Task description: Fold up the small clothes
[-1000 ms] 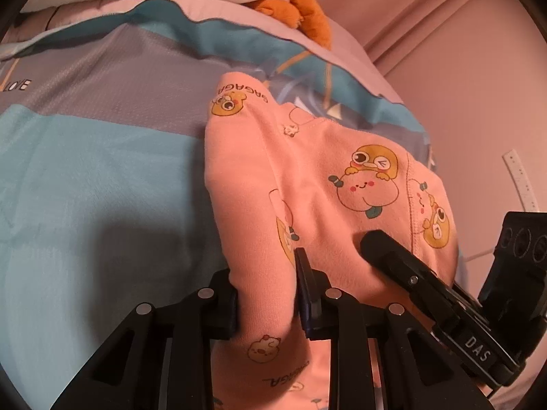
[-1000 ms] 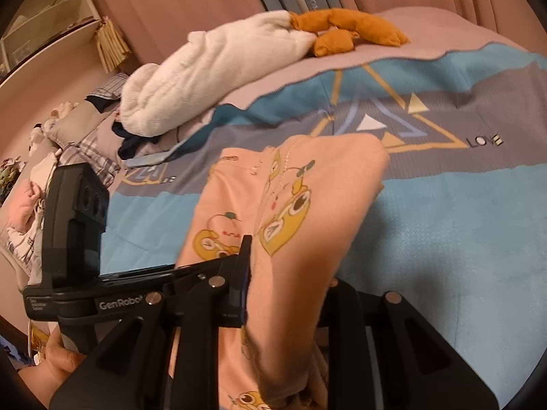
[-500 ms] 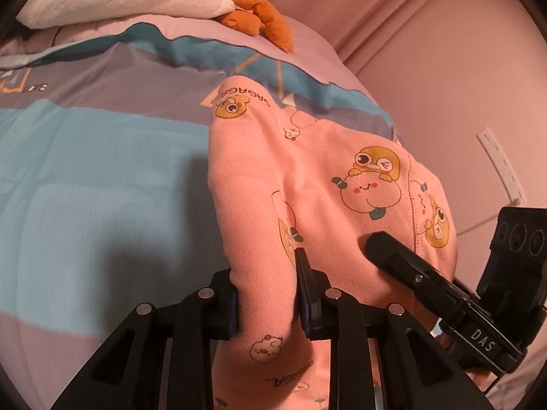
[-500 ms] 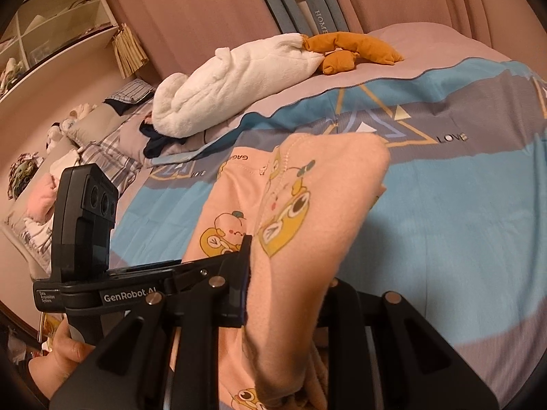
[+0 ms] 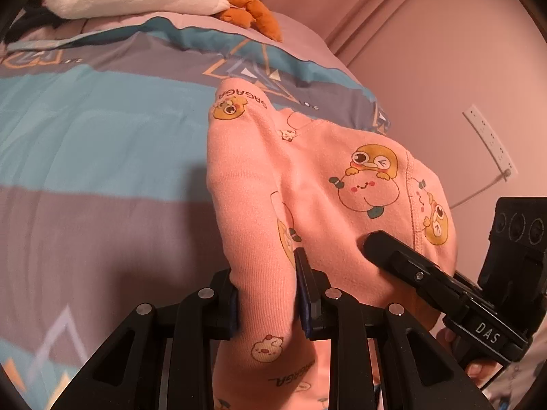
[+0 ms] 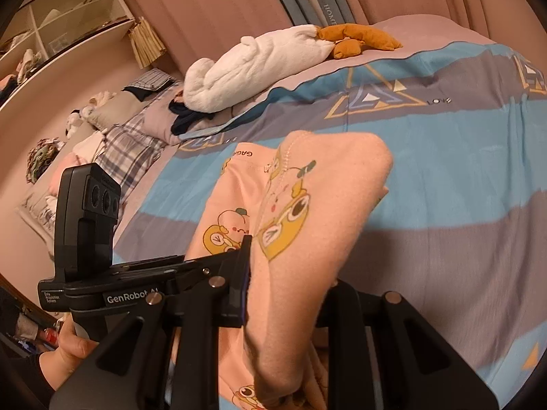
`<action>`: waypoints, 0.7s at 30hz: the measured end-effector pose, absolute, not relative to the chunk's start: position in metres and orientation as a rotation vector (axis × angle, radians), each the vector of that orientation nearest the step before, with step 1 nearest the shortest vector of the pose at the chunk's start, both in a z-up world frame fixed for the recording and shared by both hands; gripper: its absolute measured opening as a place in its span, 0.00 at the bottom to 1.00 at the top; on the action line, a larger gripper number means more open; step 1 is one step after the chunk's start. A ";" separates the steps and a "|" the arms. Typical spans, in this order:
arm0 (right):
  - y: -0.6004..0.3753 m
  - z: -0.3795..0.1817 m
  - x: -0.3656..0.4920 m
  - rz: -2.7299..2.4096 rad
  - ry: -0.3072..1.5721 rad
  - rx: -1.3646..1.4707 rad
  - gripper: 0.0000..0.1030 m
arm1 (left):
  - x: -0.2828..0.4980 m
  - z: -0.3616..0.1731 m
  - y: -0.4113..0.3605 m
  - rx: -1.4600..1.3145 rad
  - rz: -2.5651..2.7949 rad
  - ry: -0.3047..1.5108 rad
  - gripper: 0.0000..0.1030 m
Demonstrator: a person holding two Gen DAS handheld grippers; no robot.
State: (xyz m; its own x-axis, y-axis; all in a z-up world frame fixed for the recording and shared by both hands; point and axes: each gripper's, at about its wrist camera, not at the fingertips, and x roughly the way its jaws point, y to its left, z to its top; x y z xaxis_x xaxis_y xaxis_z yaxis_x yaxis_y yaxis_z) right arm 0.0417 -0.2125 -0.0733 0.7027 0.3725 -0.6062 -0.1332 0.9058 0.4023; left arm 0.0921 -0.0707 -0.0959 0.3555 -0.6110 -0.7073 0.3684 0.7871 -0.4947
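Note:
A small pink garment [image 5: 307,184] printed with yellow cartoon figures hangs between my two grippers above the bed. My left gripper [image 5: 268,294] is shut on one bunched edge of it. My right gripper [image 6: 287,294] is shut on the other edge of the garment [image 6: 307,205]; cloth drapes over and hides its right finger. The right gripper also shows in the left wrist view [image 5: 410,270], pressed into the cloth. The left gripper's body shows in the right wrist view [image 6: 143,280], close beside.
Below lies a bedspread [image 6: 461,171] in blue, grey and lilac bands. A white plush [image 6: 259,65] and an orange plush [image 6: 355,37] lie at the far end. Piled clothes [image 6: 112,136] lie to the left. A wall with a socket strip [image 5: 489,140] stands right.
Both grippers have lifted and drawn back with the garment still held; more of the bed shows beneath, and the plush toys now sit higher in the views.

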 end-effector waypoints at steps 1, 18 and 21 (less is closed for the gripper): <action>-0.211 -0.074 0.038 0.293 0.743 0.345 0.21 | 0.087 -0.095 -0.067 -0.268 -0.636 1.024 0.24; -0.137 -0.061 -0.012 0.449 0.740 0.275 0.21 | 0.014 -0.072 0.003 -0.305 -0.513 0.923 0.24; -0.126 -0.057 -0.014 0.477 0.732 0.263 0.21 | 0.002 -0.067 0.015 -0.311 -0.491 0.902 0.24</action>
State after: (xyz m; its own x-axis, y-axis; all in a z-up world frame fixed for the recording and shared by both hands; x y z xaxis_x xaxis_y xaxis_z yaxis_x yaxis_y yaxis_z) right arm -0.0137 -0.1264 -0.0572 0.6445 0.5030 -0.5758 -0.3235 0.8618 0.3908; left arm 0.0024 0.0145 -0.0674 0.5218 -0.5292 -0.6691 0.2744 0.8468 -0.4557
